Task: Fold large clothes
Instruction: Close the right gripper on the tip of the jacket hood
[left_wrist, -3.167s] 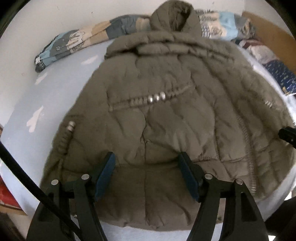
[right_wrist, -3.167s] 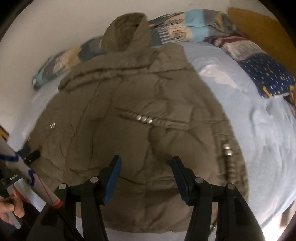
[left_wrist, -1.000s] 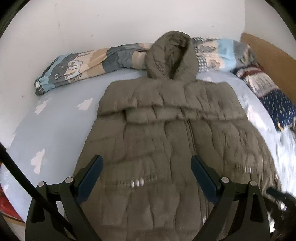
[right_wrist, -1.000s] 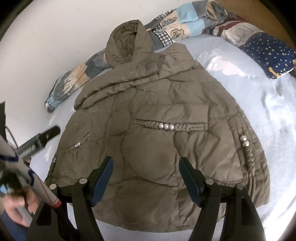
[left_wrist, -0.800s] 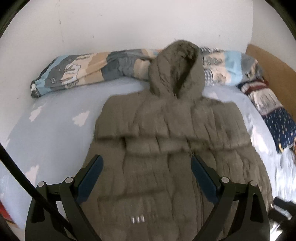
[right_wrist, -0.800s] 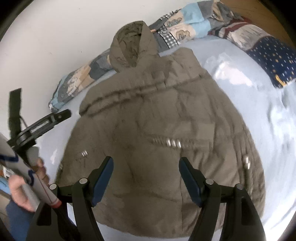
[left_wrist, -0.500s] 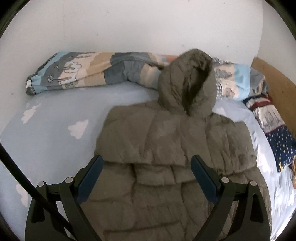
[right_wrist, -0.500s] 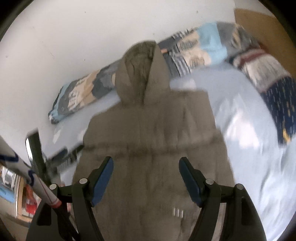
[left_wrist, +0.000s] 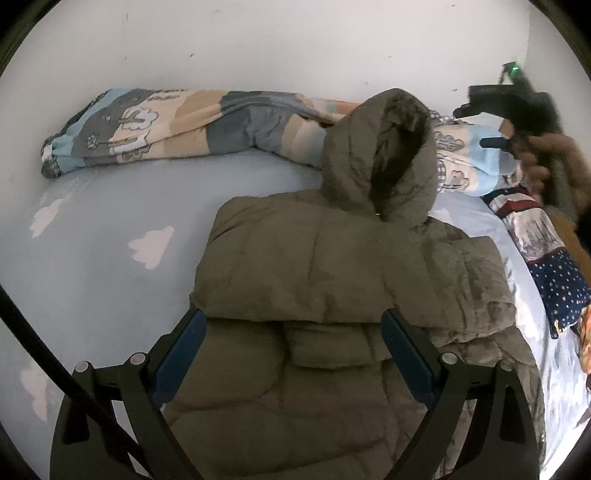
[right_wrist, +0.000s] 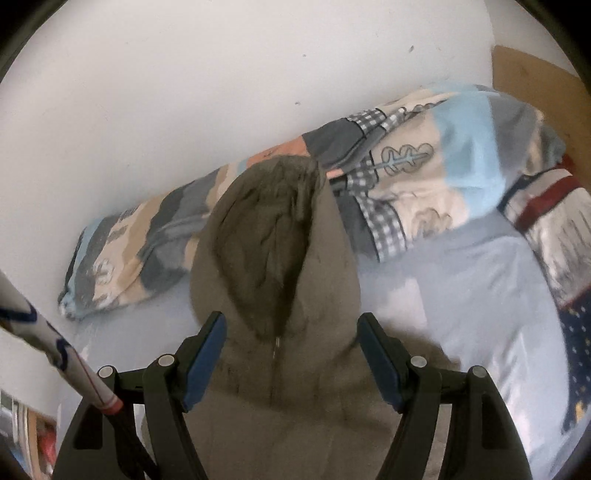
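Note:
An olive-brown puffy hooded jacket (left_wrist: 332, 280) lies flat on the light blue bed sheet (left_wrist: 110, 295), its hood (left_wrist: 384, 162) resting against the rolled quilt by the wall. My left gripper (left_wrist: 293, 321) hovers open above the jacket's shoulders with nothing between its blue pads. My right gripper (right_wrist: 291, 321) is open too, hanging over the base of the hood (right_wrist: 269, 236) above the zipper top (right_wrist: 275, 350), holding nothing. In the left wrist view the person's hand (left_wrist: 543, 158) carries that other gripper at the upper right, above the quilt.
A patchwork quilt (left_wrist: 166, 125) lies rolled along the white wall. Striped and dark blue star-print bedding (left_wrist: 554, 280) lies at the right, with a brown headboard (right_wrist: 532, 70) behind. A white striped pole (right_wrist: 55, 350) crosses the lower left of the right wrist view.
Both grippers have travelled up the jacket from its hem toward the hood, the right one farther and higher. Both jaws stand wider than in the earliest frames. The jacket has not moved.

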